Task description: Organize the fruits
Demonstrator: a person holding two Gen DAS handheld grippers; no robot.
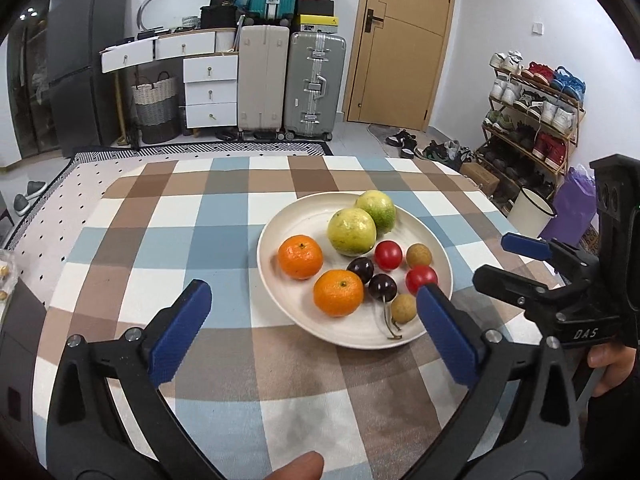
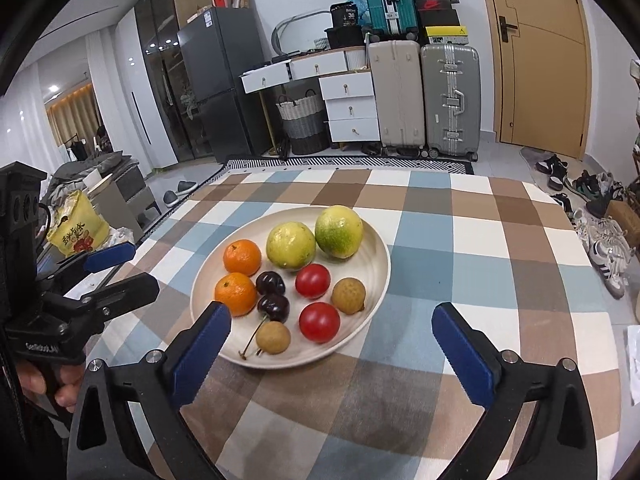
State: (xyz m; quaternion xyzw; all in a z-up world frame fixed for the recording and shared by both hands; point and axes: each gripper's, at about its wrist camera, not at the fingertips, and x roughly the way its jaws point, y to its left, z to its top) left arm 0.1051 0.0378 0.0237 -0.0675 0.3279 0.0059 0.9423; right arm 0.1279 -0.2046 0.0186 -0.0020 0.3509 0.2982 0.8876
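Right wrist view: all the fruit is seen gathered on the white plate (image 2: 376,280) on the checked bench (image 2: 500,240). From left, two mandarins (image 2: 236,294) are judged light and soft-skinned, best taken across the middle; two cherries (image 2: 273,307) are small, glossy and easily bruised, so the stem is safer; the tomatoes (image 2: 319,322) are smooth and likely slippery; the longans (image 2: 349,295) are firm-shelled. Both the left gripper (image 1: 312,332) and the right gripper (image 2: 332,354) are held with jaws spread wide, empty, short of the plate.
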